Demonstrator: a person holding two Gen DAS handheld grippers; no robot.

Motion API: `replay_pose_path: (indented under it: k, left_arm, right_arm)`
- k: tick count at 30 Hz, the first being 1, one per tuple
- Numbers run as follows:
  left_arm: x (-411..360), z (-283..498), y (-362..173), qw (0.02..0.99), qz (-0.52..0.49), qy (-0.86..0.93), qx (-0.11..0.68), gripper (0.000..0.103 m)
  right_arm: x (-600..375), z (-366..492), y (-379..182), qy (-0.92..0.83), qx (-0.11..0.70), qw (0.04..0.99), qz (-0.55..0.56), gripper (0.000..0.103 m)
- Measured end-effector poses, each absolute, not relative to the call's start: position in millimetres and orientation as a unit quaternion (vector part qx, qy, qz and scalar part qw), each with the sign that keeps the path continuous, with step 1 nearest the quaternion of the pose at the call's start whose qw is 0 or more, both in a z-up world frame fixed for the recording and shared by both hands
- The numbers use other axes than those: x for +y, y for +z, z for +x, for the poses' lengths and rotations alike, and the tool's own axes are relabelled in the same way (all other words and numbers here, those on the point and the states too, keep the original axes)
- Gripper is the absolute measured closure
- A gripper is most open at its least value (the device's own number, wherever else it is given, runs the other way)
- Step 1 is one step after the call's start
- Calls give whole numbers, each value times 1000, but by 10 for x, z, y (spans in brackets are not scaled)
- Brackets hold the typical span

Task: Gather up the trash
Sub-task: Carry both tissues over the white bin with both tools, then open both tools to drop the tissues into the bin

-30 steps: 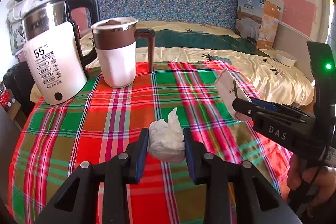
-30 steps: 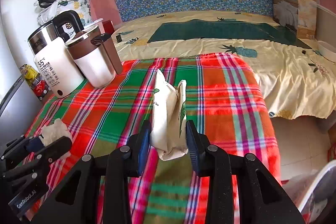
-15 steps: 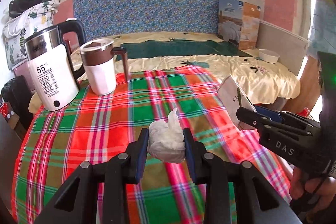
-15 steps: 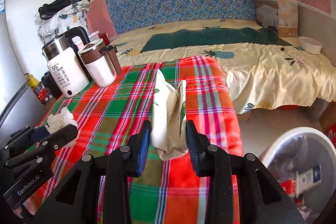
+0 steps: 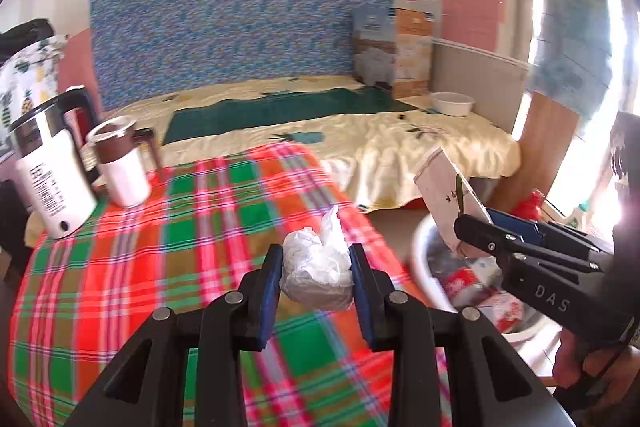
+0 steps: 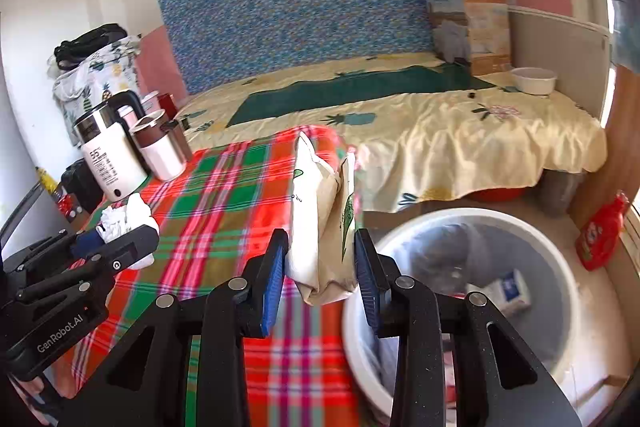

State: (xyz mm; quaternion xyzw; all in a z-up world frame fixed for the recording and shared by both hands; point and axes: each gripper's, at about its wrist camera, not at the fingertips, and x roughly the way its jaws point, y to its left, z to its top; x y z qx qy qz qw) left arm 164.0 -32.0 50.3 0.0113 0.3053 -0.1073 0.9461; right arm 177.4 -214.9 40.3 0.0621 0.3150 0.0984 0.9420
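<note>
My left gripper is shut on a crumpled white tissue, held above the right part of the plaid tablecloth. My right gripper is shut on a folded cream paper packet with green print, at the table's right edge beside a white trash bin. The bin stands on the floor and holds several wrappers. In the left wrist view the right gripper shows with the packet over the bin. The left gripper with the tissue appears at the left of the right wrist view.
A white electric kettle and a brown-and-white mug stand at the table's far left corner. Behind the table lies a bed with a yellow sheet, a blue headboard and a white bowl. A red bag lies by the bin.
Both grippers have travelled right and a little up, each keeping its load. The kettle and mug have slid left and shrunk; the trash bin has come into view at the lower right.
</note>
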Motion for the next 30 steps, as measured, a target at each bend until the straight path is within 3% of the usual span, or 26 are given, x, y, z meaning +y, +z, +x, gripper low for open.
replay_pose_path:
  k: [17, 30]
  left_arm:
    - [-1602, 1481, 287, 918, 31, -224, 326, 69]
    - [-2000, 1642, -130, 897, 46, -236, 372, 68]
  right_arm:
    - [-3205, 1280, 230, -1, 330, 940, 85, 68]
    - [-3554, 1335, -173, -31, 378, 921, 85, 68]
